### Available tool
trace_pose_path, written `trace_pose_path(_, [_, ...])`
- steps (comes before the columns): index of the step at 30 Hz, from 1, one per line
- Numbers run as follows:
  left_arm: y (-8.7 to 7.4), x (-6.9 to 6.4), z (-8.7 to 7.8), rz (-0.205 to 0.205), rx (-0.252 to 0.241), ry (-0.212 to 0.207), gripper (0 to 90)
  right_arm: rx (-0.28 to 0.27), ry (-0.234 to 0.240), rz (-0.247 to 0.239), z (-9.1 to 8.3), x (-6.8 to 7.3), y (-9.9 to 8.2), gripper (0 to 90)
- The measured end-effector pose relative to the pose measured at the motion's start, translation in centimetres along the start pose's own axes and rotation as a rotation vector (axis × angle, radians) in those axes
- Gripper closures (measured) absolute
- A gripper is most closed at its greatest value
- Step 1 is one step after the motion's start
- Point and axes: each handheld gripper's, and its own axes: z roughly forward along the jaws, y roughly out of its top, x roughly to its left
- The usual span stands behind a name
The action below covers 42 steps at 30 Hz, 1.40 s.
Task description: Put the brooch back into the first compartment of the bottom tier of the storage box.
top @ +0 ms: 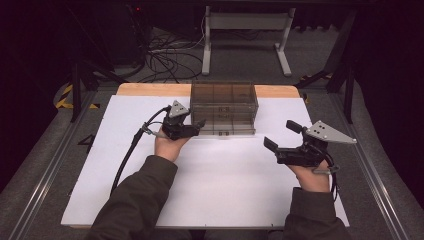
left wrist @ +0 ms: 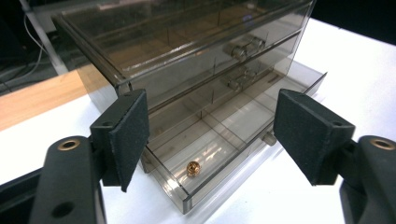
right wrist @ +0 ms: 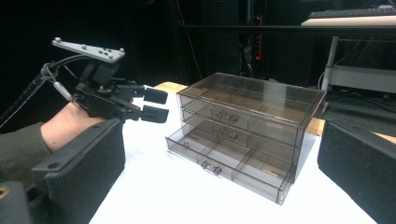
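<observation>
At the bottom of the high view, two dark-sleeved forearms come up from the lower edge onto a white table (top: 215, 185). The right gripper (top: 281, 138) sits at the right of centre in that frame, held clear of everything, its jaws spread apart with nothing between them; a grey three-cornered plate (top: 327, 132) rides on top of it. The left gripper (top: 199, 125) lies a little higher, left of centre, its tips just beside the lower left corner of a smoky clear drawer cabinet (top: 224, 102). Its jaws are also apart and empty, as the left gripper view shows, where the two black pads (left wrist: 132, 135) frame the cabinet without touching it.

The cabinet stands in the upper middle of the high view, near the far edge of the white surface, where a strip of bare wood (top: 150, 89) shows. It has three tiers of drawers. The bottom drawer (right wrist: 224, 165) is pulled out; the two above it are pushed in. The open drawer is split into compartments, and in the left gripper view a small golden bead (left wrist: 193, 168) rests in the compartment nearest the camera, at the lower middle of that frame.

Beyond the table, at the top of the high view, cables (top: 160, 60) lie on the floor beside a pale metal stand (top: 245, 35).
</observation>
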Motion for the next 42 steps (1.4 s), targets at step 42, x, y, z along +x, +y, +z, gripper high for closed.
trace_pose_path(42, [0.6, -1.0, -6.0, 0.038, -0.121, -0.029, 14.8, 0.005, -0.003, -0.007, 0.2, 0.2, -0.1, 1.5])
